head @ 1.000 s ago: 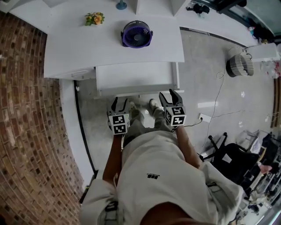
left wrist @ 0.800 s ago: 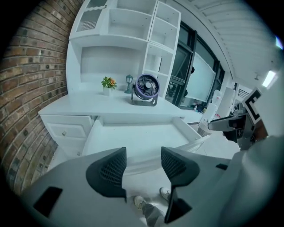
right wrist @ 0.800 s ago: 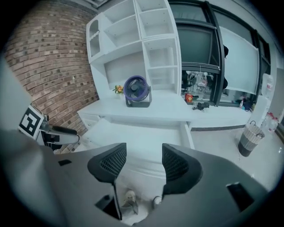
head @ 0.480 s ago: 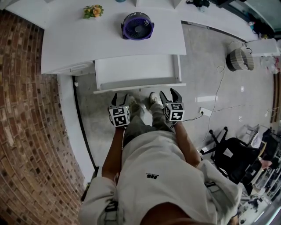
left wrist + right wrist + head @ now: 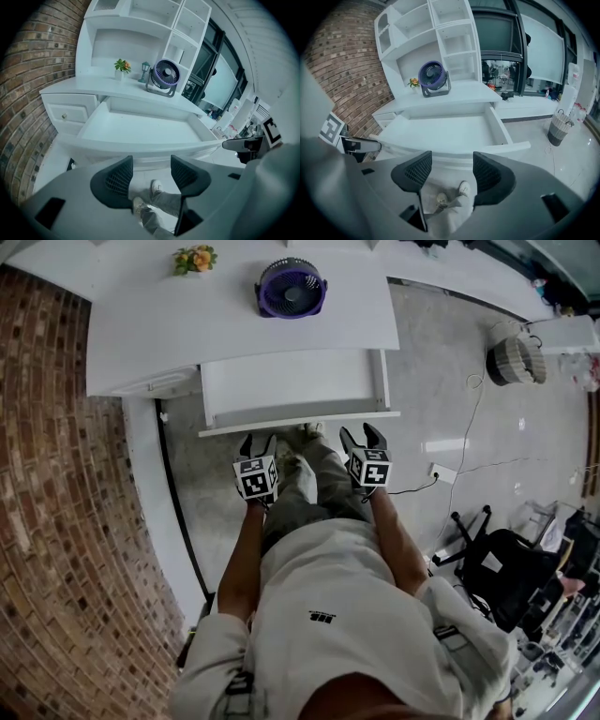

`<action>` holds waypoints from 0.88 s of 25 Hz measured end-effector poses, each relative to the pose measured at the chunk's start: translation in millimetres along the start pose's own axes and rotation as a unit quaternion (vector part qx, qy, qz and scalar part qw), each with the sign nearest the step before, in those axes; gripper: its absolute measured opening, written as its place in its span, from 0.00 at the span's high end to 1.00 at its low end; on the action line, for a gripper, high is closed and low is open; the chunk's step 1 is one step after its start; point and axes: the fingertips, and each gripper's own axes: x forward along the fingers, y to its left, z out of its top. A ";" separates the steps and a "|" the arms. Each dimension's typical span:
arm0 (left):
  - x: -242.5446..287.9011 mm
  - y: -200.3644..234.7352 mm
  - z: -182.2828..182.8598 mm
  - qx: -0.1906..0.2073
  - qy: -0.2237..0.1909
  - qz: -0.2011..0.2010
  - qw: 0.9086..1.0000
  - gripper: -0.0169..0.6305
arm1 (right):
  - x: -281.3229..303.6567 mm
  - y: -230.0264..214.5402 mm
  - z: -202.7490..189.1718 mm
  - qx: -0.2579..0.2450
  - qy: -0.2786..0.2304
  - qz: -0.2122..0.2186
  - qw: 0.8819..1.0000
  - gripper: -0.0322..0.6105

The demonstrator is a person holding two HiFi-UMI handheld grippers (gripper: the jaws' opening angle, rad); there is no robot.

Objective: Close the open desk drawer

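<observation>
Well, the white drawer (image 5: 295, 388) (shallow, bare inside) stands pulled out.

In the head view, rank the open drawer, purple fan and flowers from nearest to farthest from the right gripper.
1. The open drawer, directly ahead of the right gripper.
2. The purple fan, on the desktop beyond the drawer.
3. The flowers, at the desktop's far left back.

Setting was an office-type room: white desk (image 5: 159, 329) with shelf unit (image 5: 450, 28) above, purple desk fan (image 5: 292, 287), small potted flowers (image 5: 194, 259), brick side wall (image 5: 56, 521), large windows (image 5: 499, 30), polished grey floor (image 5: 450, 381).
</observation>
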 end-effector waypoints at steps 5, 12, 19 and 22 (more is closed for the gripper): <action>5.8 0.6 1.6 -0.002 -0.004 0.010 1.000 0.56 | 13.8 -9.3 -3.6 0.009 0.009 -0.011 1.000 0.54; 11.4 5.2 3.7 -0.001 0.000 0.023 1.000 0.56 | 23.1 -16.2 -9.3 0.011 0.024 -0.016 1.000 0.54; 15.6 7.7 6.1 -0.005 0.003 0.029 1.000 0.57 | 30.3 -16.3 -5.1 0.011 0.023 -0.015 1.000 0.54; 17.2 8.7 8.9 -0.004 0.003 0.032 0.999 0.57 | 31.6 -16.9 -2.9 0.010 0.023 -0.015 1.000 0.54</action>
